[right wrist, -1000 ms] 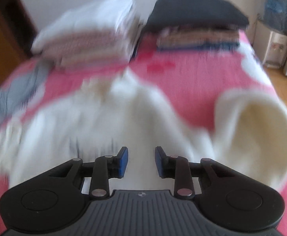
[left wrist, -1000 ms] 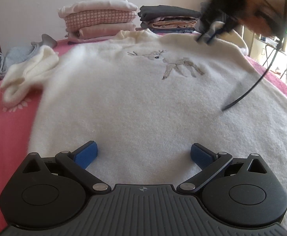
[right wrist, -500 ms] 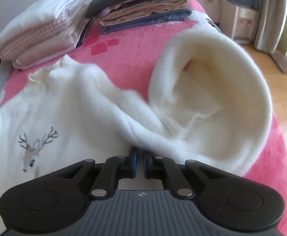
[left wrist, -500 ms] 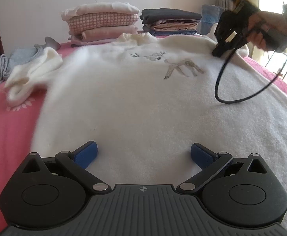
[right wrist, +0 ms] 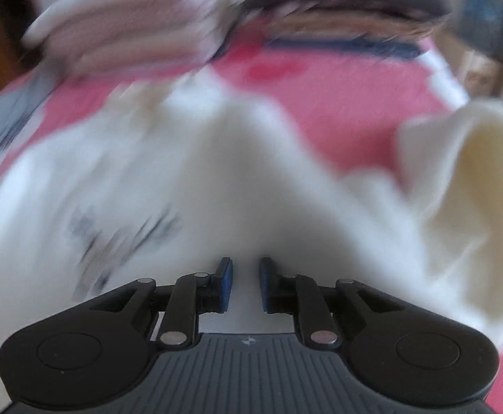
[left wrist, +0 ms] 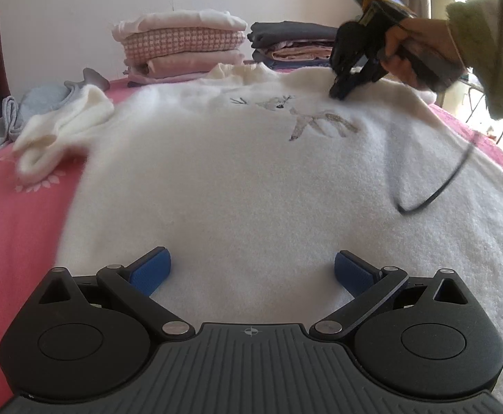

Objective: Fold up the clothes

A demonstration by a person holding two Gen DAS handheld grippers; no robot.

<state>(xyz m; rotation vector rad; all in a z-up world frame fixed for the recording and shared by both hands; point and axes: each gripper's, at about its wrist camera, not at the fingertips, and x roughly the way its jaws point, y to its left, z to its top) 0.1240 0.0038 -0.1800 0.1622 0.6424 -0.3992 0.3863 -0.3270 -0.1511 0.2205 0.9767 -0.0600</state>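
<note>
Left wrist view: left claw (left wrist: 251, 270) spread wide over cream sweater (left wrist: 237, 179) on pink bed (left wrist: 13, 234); right claw (left wrist: 337, 94) pinching the sweater's shoulder fabric.

The right gripper (right wrist: 246, 283) has its pads close together, pinching a ridge of white sweater (right wrist: 251, 172) (everything is badly blurred). A cuff (right wrist: 475, 172) gapes at right on the pink bed (right wrist: 354, 103). Beyond sit a pale stack (right wrist: 130, 34) and a dark stack (right wrist: 348, 17).

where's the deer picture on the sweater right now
In the left wrist view the deer sits on the sweater's chest, upper centre, just below-left of the right gripper and before the folded stacks.
</note>
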